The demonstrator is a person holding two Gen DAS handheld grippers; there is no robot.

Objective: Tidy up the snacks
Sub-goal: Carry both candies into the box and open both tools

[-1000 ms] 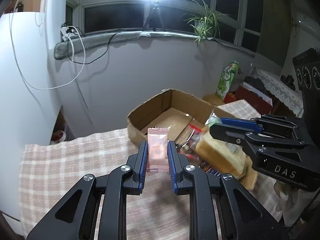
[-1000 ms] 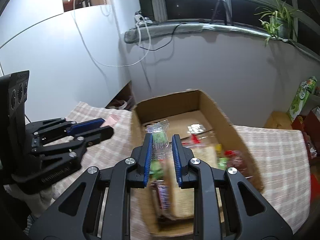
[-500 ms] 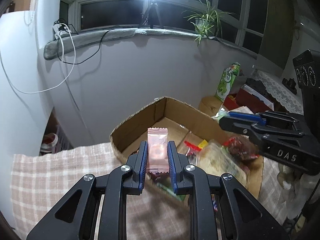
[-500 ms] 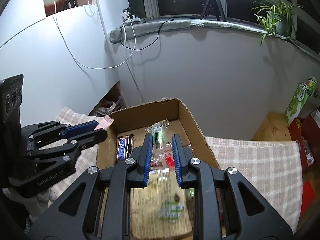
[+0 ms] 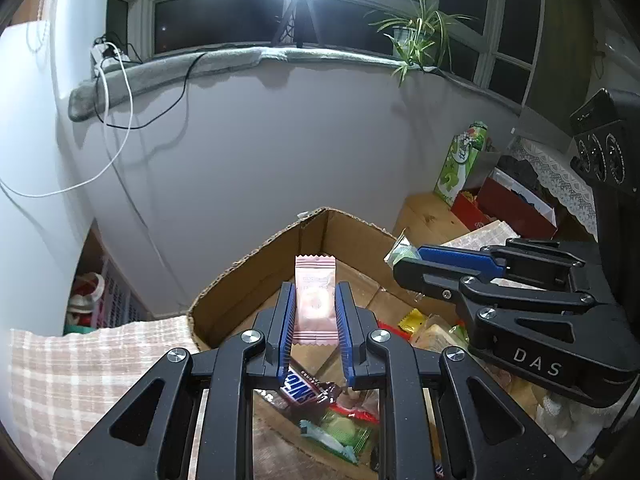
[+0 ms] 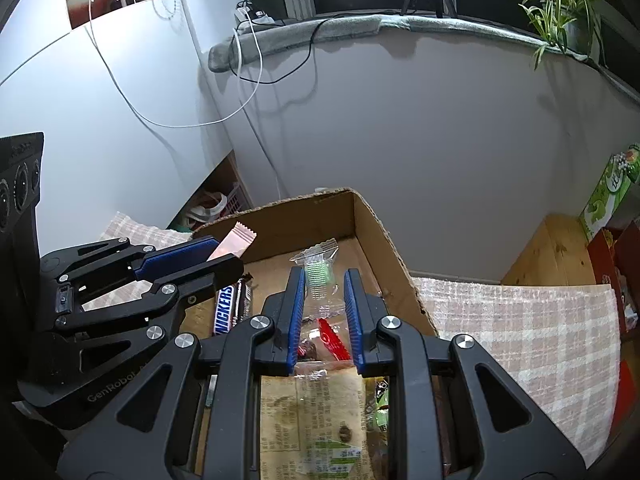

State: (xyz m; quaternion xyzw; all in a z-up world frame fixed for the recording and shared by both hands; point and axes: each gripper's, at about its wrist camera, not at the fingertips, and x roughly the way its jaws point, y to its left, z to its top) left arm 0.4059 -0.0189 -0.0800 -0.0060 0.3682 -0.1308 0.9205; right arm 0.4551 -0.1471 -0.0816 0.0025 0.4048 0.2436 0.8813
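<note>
From my left wrist camera, the left gripper [image 5: 315, 312] clamps a pink sachet [image 5: 315, 300], long axis upright toward 12 o'clock, held above the cardboard box [image 5: 248, 280]. Its print is too small to read. Beneath the fingers at 6 o'clock lies a Snickers bar [image 5: 306, 390], letters partly hidden. At 3 o'clock the right gripper [image 5: 404, 264] bears "DAS".

From my right wrist camera, the right gripper [image 6: 323, 304] pinches a clear packet with green contents [image 6: 318, 280], long axis toward 12, over the cardboard box [image 6: 380, 236]. The Snickers bar [image 6: 228, 308] reads "SNICKERS", pointing toward 12. At 9 o'clock the left gripper [image 6: 224, 256], marked "GenRobot", holds the pink sachet [image 6: 234, 244], tilted toward 1.
</note>
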